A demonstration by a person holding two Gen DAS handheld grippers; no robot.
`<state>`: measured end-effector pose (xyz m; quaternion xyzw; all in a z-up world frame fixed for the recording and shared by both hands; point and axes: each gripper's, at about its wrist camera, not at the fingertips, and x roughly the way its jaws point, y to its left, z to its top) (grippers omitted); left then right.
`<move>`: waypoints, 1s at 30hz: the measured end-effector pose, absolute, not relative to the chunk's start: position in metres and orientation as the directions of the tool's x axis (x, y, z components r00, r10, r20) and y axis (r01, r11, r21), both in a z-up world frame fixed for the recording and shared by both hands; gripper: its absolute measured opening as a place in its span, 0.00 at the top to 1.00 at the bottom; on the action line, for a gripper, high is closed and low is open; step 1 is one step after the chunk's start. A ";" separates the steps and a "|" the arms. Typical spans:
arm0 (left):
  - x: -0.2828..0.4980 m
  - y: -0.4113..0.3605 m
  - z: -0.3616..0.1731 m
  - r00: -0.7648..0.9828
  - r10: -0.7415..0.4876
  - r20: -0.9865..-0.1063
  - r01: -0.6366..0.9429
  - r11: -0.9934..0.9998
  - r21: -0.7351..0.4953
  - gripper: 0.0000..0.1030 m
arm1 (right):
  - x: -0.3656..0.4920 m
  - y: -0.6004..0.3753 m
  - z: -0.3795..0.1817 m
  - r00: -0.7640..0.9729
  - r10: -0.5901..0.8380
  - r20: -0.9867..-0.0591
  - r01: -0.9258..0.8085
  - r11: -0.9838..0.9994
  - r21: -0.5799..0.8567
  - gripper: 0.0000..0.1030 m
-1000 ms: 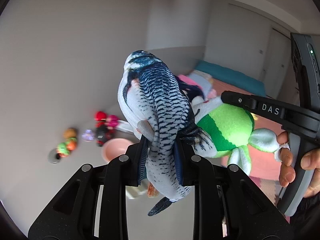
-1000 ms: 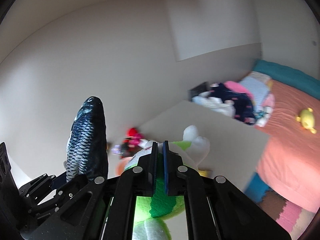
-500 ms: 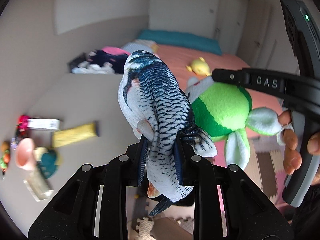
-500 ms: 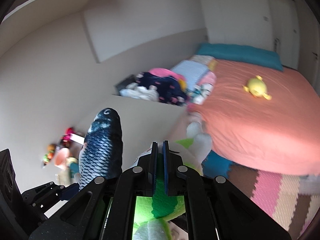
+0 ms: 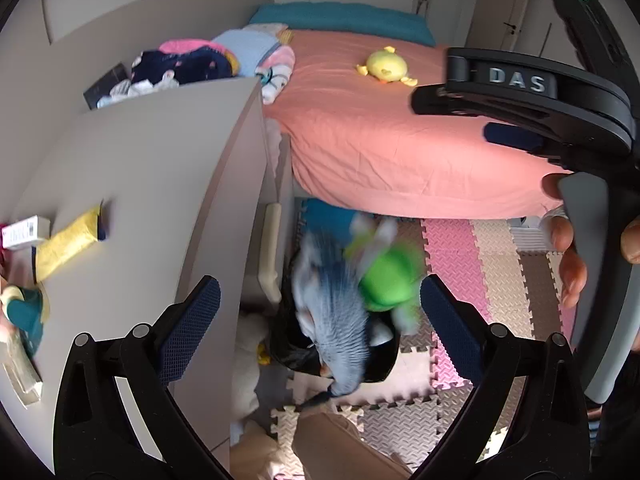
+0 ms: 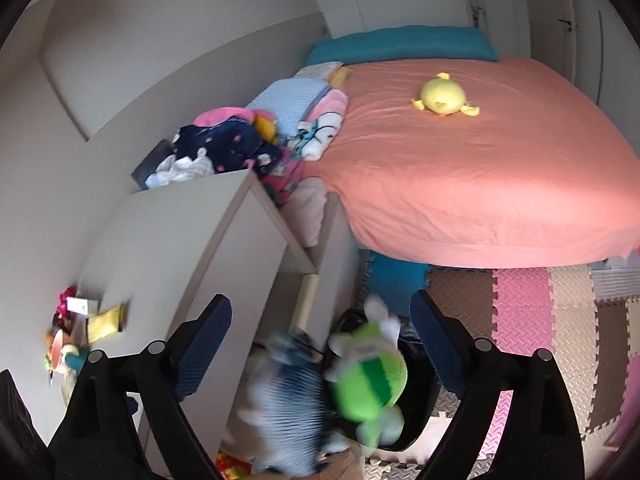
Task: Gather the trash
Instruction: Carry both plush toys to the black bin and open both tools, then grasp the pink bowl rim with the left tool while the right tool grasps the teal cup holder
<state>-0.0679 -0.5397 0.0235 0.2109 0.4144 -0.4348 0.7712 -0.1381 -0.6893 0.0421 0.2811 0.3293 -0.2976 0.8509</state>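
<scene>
A blue-and-white fish plush (image 5: 332,312) and a green-and-white plush (image 5: 386,276) are blurred in mid-air, falling over a black bin (image 5: 380,364) on the floor beside the desk. Both show in the right wrist view too, fish plush (image 6: 288,404) left of green plush (image 6: 368,388), above the bin (image 6: 416,420). My left gripper (image 5: 320,320) is open and empty above them. My right gripper (image 6: 320,340) is open and empty; its body also appears at the right of the left wrist view (image 5: 520,96).
A beige desk (image 5: 152,168) at left carries a yellow wrapper (image 5: 64,244), a white box (image 5: 24,232) and small toys. A bed with a salmon sheet (image 5: 400,132) holds a yellow plush (image 5: 384,66). Clothes pile (image 5: 192,64) behind the desk. Foam puzzle mats (image 5: 480,264) cover the floor.
Both grippers opened and let go of their plush toys, which now drop toward the black bin. Both cameras tilted down toward the floor by the desk.
</scene>
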 end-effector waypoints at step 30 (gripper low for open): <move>0.035 -0.358 0.058 0.451 -0.462 -0.764 0.588 0.797 -0.135 0.06 | -0.039 -0.553 0.052 0.699 -0.141 -0.701 0.400 0.889 0.221 0.02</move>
